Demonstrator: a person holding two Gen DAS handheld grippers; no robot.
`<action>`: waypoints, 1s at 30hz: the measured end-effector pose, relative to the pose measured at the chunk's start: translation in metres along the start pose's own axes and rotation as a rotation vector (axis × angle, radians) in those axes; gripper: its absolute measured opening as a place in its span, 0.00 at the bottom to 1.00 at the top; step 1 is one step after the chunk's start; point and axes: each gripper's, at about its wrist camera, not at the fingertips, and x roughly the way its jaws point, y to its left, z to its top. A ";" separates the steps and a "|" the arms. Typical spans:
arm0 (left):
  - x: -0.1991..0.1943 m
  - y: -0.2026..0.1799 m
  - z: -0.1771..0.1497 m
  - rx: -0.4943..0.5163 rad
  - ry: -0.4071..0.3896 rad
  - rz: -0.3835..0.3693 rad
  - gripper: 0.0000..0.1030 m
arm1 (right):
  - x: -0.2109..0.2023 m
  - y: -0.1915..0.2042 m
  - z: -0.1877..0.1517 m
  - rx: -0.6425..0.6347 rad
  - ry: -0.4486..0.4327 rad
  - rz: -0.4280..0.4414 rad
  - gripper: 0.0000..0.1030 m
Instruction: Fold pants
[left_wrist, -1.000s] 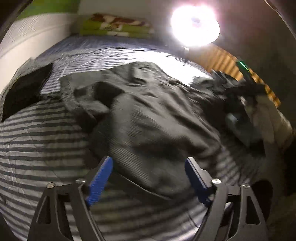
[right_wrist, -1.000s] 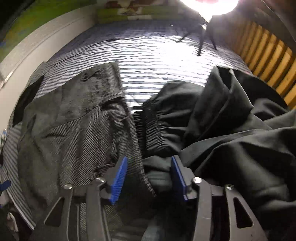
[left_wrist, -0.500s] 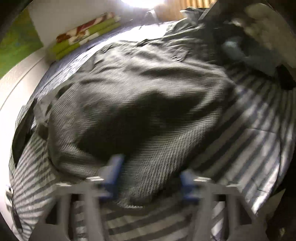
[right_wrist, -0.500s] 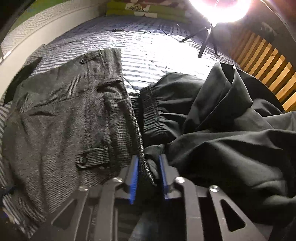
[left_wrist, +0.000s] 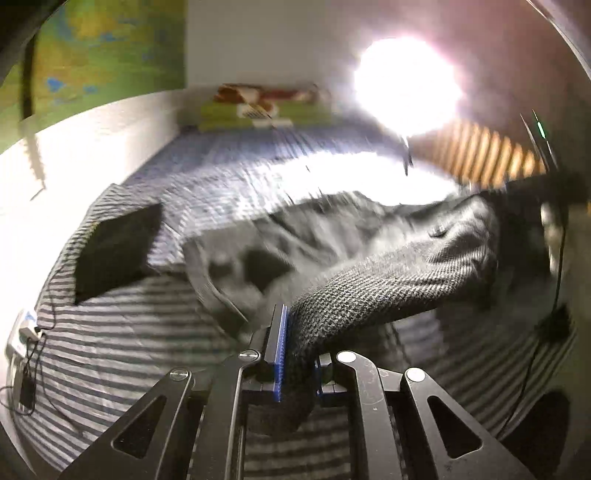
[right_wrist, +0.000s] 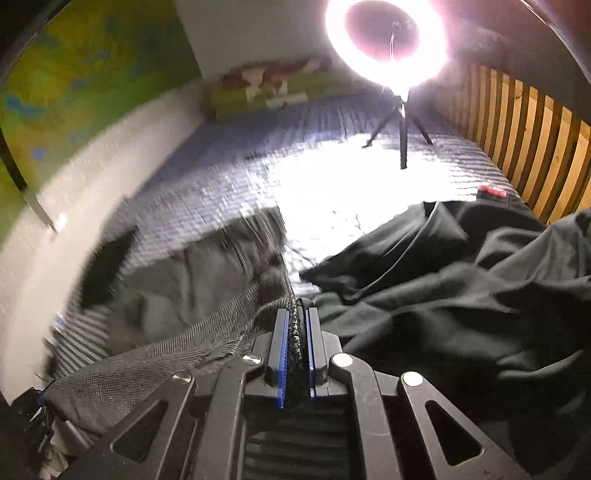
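the fold had barely begun. the left hand-held gripper (left_wrist: 297, 354) and the right hand-held gripper (right_wrist: 295, 354), their jaws just closed, each pinched an edge of the grey woven pants (left_wrist: 388, 280), lifting that edge off the striped bed (left_wrist: 122, 332) while the rest trailed, rumpled, toward the wall-side edge. no crease was laid yet; spreading and every fold remained, i judged.

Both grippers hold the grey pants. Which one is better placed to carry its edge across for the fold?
Probably the left gripper: striped bed lies around it. Black clothes crowd the right gripper. Both are shut on the grey pants.
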 end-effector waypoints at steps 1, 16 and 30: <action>-0.012 0.010 0.011 -0.021 -0.023 0.009 0.11 | -0.008 0.003 0.004 0.010 -0.014 0.014 0.07; -0.115 0.028 0.053 0.003 -0.192 0.043 0.11 | -0.099 0.036 0.007 0.008 -0.097 0.064 0.06; -0.166 0.054 0.065 -0.039 -0.260 0.066 0.09 | -0.177 0.071 -0.004 -0.118 -0.141 0.138 0.03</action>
